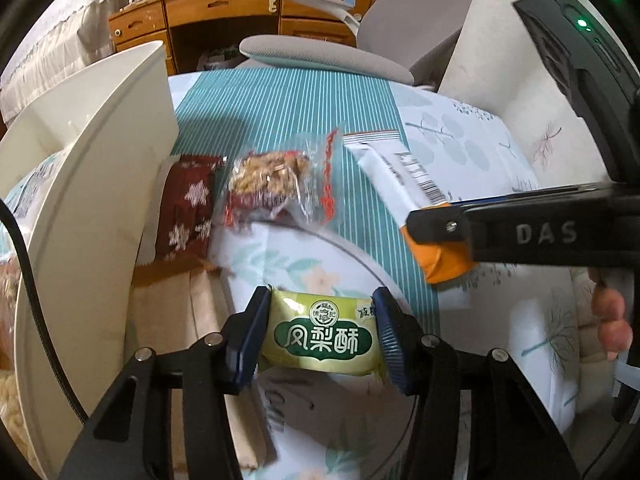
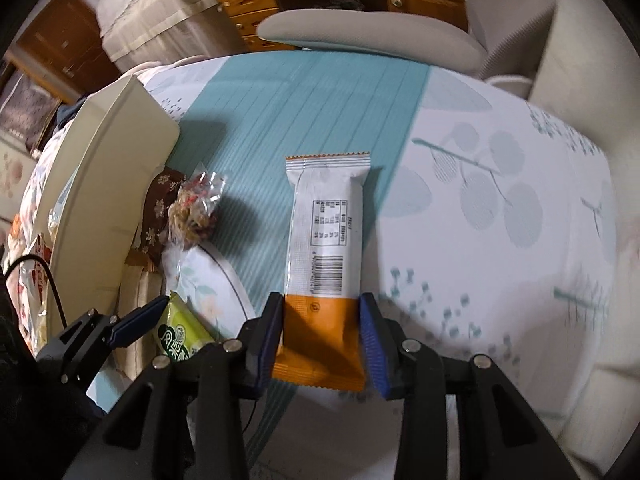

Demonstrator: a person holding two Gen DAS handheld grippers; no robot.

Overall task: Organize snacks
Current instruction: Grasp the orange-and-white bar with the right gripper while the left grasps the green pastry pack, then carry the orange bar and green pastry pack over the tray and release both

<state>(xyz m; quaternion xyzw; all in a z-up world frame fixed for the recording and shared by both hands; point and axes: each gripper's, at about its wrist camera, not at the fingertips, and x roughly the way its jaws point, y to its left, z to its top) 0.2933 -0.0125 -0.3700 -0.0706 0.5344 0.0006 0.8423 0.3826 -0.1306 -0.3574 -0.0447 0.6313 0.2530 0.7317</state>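
Observation:
My left gripper (image 1: pixel 320 332) is shut on a green pineapple-cake packet (image 1: pixel 320 334), held above the bedspread; the packet also shows in the right wrist view (image 2: pixel 180 338). My right gripper (image 2: pixel 320 340) is shut on the orange end of a white and orange snack bar (image 2: pixel 326 240), whose far end stretches over the bed. In the left wrist view the bar (image 1: pixel 400 176) and the right gripper's finger (image 1: pixel 440 226) are at the right. A dark red snowflake packet (image 1: pixel 186 210) and a clear nut-cake packet (image 1: pixel 276 184) lie beside a white bin (image 1: pixel 88 200).
The white bin (image 2: pixel 104 184) stands at the left with snack bags inside. A grey chair (image 1: pixel 332 56) and a wooden desk (image 1: pixel 224 4) stand beyond the bed. A cream sofa (image 2: pixel 580 40) is at the right. A black cable (image 1: pixel 28 264) runs along the bin.

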